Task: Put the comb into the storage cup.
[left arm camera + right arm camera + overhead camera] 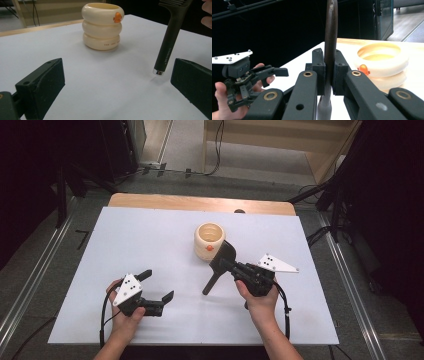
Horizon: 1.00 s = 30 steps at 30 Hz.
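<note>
Right gripper (231, 265), jaws pinching a black comb (220, 265) near its head, holds it tilted just beside the cream ringed holder (209, 241), handle end down toward the white counter (150, 240). Left gripper (159, 287), jaws spread and empty, waits well apart from the holder. Best practice: lift higher, turn the handle plumb over the holder's mouth before lowering.

comb (172, 30) head cut off, holder (102, 25) lettering perhaps too small
</note>
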Each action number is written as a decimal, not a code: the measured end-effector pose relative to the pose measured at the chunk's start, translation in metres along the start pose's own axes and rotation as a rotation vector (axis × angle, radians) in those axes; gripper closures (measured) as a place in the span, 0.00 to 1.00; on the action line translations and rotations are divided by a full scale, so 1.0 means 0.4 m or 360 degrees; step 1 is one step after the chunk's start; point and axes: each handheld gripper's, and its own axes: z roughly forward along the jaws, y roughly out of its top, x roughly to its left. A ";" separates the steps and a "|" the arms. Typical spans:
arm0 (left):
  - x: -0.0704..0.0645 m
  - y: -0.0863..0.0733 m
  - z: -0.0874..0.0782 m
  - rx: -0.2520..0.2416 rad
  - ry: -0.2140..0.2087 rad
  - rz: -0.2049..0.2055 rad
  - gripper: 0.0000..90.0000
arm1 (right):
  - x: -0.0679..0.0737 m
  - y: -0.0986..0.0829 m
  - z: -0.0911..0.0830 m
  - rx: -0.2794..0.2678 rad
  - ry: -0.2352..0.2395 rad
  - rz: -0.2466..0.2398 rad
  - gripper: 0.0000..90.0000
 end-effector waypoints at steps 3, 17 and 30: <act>0.015 -0.004 -0.014 -0.0003 0.0029 -0.0013 0.00 | -0.003 0.006 0.000 -0.0005 -0.0004 -0.0014 0.91; 0.066 -0.017 -0.069 -0.0001 0.0086 -0.0041 0.00 | -0.008 0.032 0.016 -0.0020 -0.0022 -0.0054 0.91; 0.111 -0.030 -0.122 -0.0007 0.0147 -0.0073 0.00 | -0.011 0.059 0.024 -0.0029 -0.0033 -0.0077 0.91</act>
